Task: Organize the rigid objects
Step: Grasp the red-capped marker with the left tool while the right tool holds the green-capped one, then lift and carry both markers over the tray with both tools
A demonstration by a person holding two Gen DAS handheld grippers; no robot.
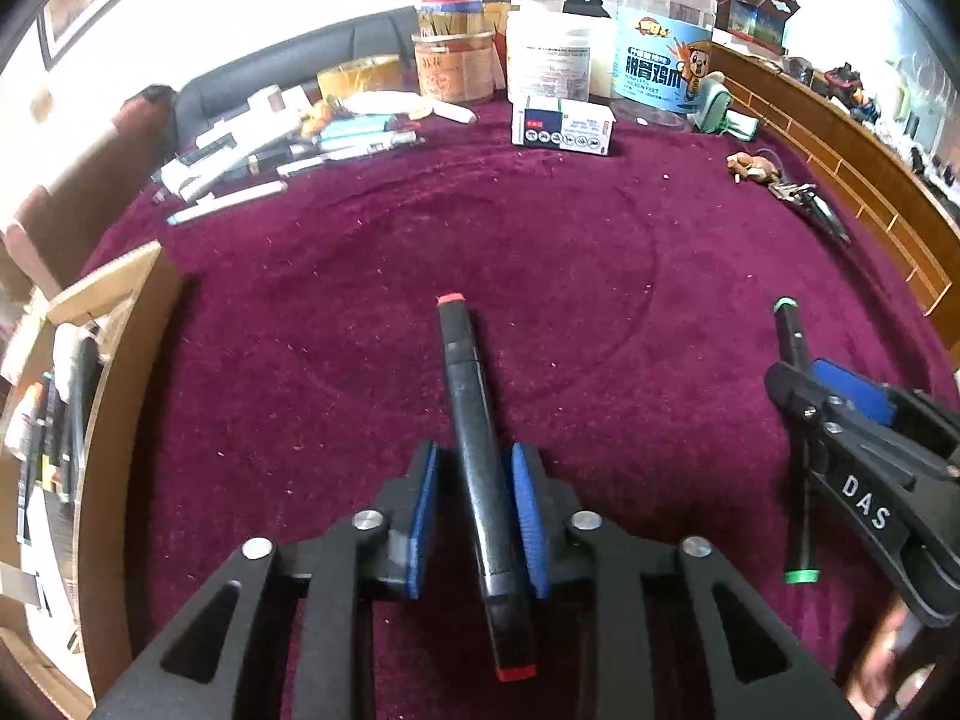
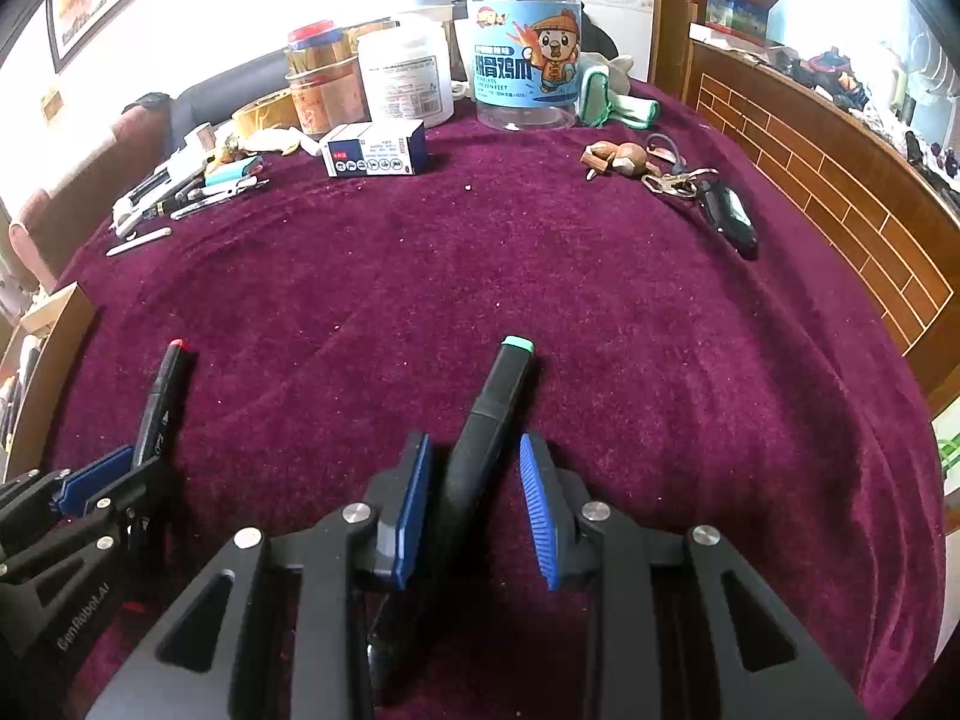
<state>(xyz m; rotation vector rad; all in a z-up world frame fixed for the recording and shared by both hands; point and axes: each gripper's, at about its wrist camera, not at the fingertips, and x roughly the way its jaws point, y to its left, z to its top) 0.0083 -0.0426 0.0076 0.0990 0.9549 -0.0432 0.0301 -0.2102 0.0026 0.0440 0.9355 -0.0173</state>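
Observation:
A black marker with red caps lies between the blue pads of my left gripper; the pads stand close on both sides of it with a small gap on the left. It also shows in the right wrist view. A black marker with green caps lies between the pads of my right gripper, which is open around it, with a gap at the right pad. In the left wrist view the green marker and right gripper sit at the right.
The table has a maroon cloth. At the back stand jars, a white tub, a small box, tape and pens. Keys with a wooden charm lie at the right. A cardboard box sits at the left edge.

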